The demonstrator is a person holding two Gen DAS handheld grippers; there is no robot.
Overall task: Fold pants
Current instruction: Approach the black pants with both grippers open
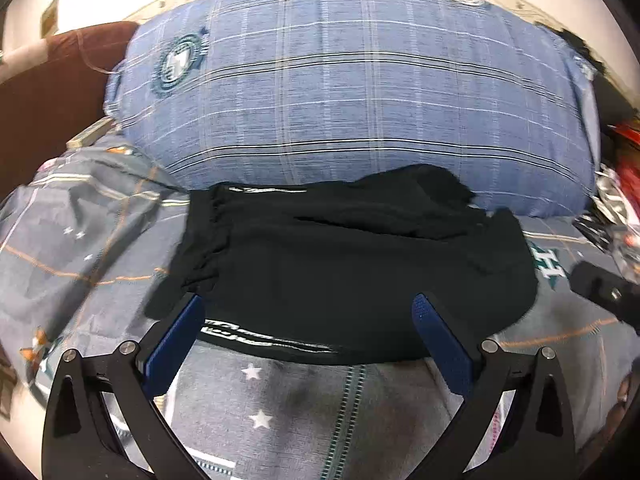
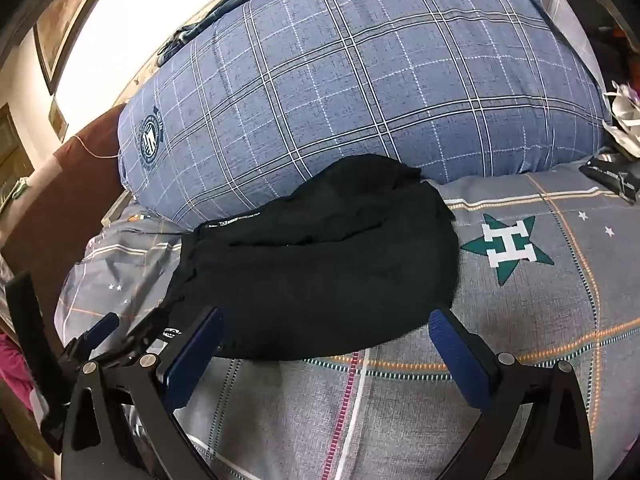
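Bed scene: grey bedspread with orange and pink grid lines, small white stars and a teal star badge carrying a white H, lying ahead and to the right of the right hand-held gripper. Big plump blue plaid pillow beyond the fingers in both views, woven look, round crest printed at its left end. Brown headboard or sofa edge far left.

Left hand-held gripper spread wide, blue ribbed pads, black frame, nothing between the fingers; both tips sit at the near edge of the black pants, contact unclear. Right hand-held gripper also spread wide and holding nothing, tips at the near hem of the same pants, contact unclear there too.

Pants folded into a compact rounded bundle, soft matte knit, gathered elastic waistband at the left, white lettering along the near edge and on a strip at the far left. Bundle rests on the bedspread just ahead of both grippers, far side touching the pillow.

Dark clutter far right on the bed, too blurred to identify.
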